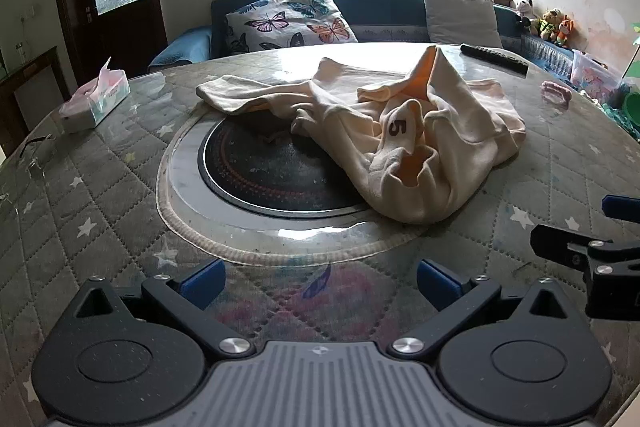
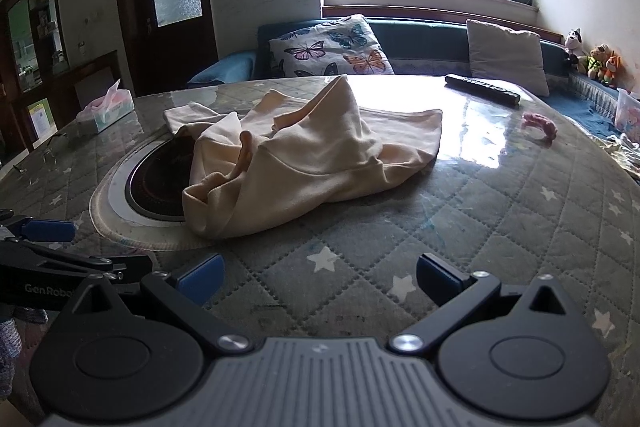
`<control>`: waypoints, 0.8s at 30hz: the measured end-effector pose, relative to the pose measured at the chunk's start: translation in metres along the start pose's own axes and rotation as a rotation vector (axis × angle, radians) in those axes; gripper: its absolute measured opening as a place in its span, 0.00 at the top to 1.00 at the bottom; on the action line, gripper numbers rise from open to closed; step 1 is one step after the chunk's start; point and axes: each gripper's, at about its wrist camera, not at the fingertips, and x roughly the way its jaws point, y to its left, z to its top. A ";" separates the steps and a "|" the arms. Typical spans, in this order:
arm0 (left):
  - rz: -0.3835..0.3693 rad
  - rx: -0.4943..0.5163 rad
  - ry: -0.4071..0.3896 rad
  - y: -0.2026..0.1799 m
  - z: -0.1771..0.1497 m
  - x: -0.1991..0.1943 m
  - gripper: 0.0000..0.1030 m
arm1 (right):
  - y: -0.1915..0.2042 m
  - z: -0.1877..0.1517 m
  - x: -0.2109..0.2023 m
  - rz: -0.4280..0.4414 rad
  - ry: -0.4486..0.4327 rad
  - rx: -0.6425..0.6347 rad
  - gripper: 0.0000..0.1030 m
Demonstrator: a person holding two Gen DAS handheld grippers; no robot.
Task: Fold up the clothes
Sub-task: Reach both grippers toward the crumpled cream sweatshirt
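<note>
Table: a round top is filling both views, wearing a quilted grey cover with pale stars under a clear, glossy sheet.
Dark round inset: it is sitting at the table's middle, ringed by a pale border.
Garment: a cream piece of clothing is lying crumpled and unfolded on the table, partly covering the inset's far and right side; one sleeve is stretching left, a fold is standing up in a peak, and a patch with the number 5 is showing.
Left gripper: it is hovering over the near table edge with its blue-padded jaws spread wide, nothing between them, well short of the garment.
Right gripper: it is likewise standing wide apart and empty, near the garment's front edge without touching it.
Tissue box: it is resting at the table's left edge.
Remote control: it is lying on the far right side.
Small pink item: it is sitting near the right rim; what it is I cannot tell.
</note>
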 end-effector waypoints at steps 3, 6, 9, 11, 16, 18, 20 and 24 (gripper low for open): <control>0.004 0.003 0.004 0.000 0.001 0.002 0.00 | 0.000 0.002 0.001 0.002 0.002 0.000 0.00; 0.007 0.005 0.007 0.000 0.004 0.003 0.00 | 0.000 0.003 0.004 0.003 0.008 -0.003 0.00; 0.009 0.006 0.007 0.000 0.005 0.005 0.00 | 0.001 0.005 0.006 0.006 0.013 -0.005 0.00; 0.013 0.006 0.011 0.000 0.007 0.006 0.00 | 0.001 0.007 0.008 0.007 0.015 -0.008 0.00; 0.019 0.009 0.021 0.001 0.011 0.011 0.00 | 0.001 0.010 0.012 0.009 0.021 -0.013 0.00; 0.020 0.009 0.022 0.001 0.013 0.012 0.00 | 0.001 0.011 0.013 0.009 0.023 -0.015 0.00; 0.021 0.011 0.021 0.001 0.014 0.014 0.00 | 0.001 0.013 0.015 0.008 0.024 -0.018 0.00; 0.025 0.017 0.018 0.002 0.019 0.016 0.00 | 0.001 0.017 0.017 0.006 0.024 -0.023 0.00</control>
